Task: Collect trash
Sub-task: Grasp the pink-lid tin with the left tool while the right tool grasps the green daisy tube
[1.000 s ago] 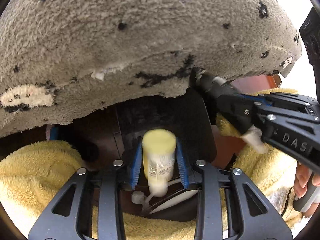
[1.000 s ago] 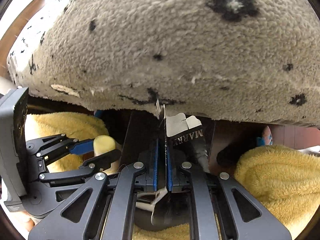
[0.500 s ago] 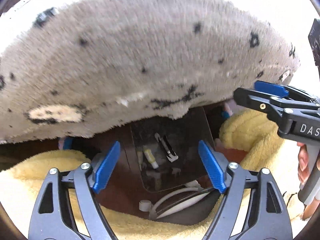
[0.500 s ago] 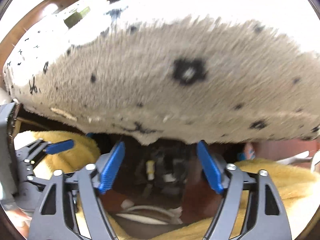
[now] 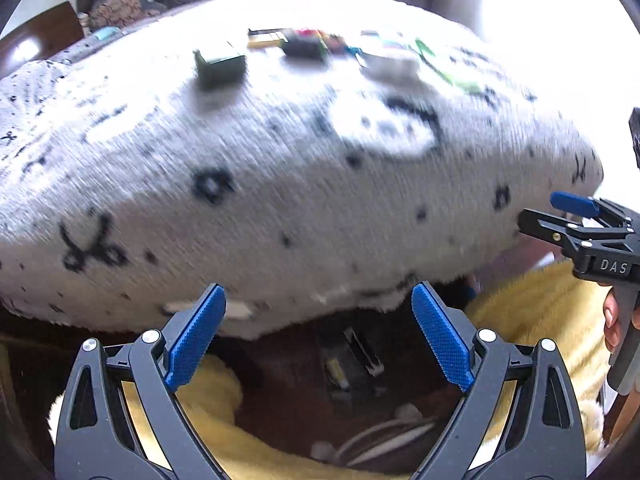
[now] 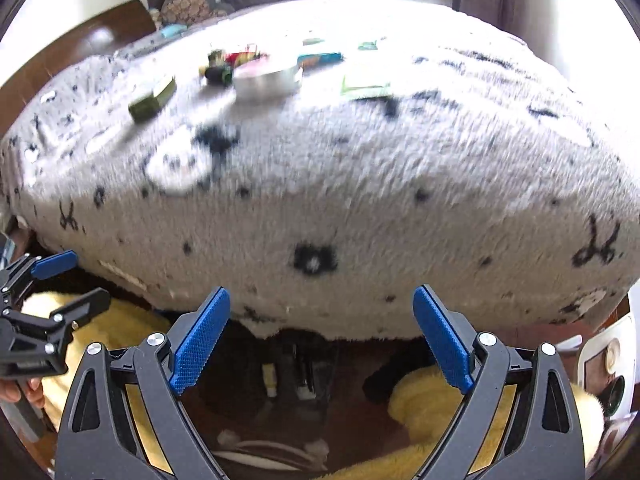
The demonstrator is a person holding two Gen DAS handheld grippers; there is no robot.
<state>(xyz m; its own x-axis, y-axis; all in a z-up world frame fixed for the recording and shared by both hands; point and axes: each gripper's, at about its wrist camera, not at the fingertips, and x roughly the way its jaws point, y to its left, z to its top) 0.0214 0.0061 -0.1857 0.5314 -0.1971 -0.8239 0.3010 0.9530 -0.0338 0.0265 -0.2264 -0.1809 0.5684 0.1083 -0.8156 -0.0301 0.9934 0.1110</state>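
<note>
Now I am seeing both hand-held grippers spread wide with nothing between their blue pads; their jaws have just been opening. My left hand-held gripper (image 5: 318,338) is hanging over a dark bin (image 5: 352,364) that is sitting low between yellow fleece (image 5: 528,312) and the near edge of a grey speckled blanket (image 5: 280,184). Inside the bin, below and beyond the pads, a small yellow bottle (image 5: 335,370) and a dark wrapper (image 5: 362,350) are lying apart from the fingers. My right hand-held gripper (image 6: 320,340) is hovering over the same bin (image 6: 296,376), where the bottle (image 6: 270,378) is showing left of centre. Far off on the blanket, blurred litter is lying: a green box (image 5: 219,66) and a round tin (image 6: 266,78). Only the right view is showing a white device (image 6: 608,368) at the right edge; only the left view is showing fingers (image 5: 612,320) gripping the other handle.
</note>
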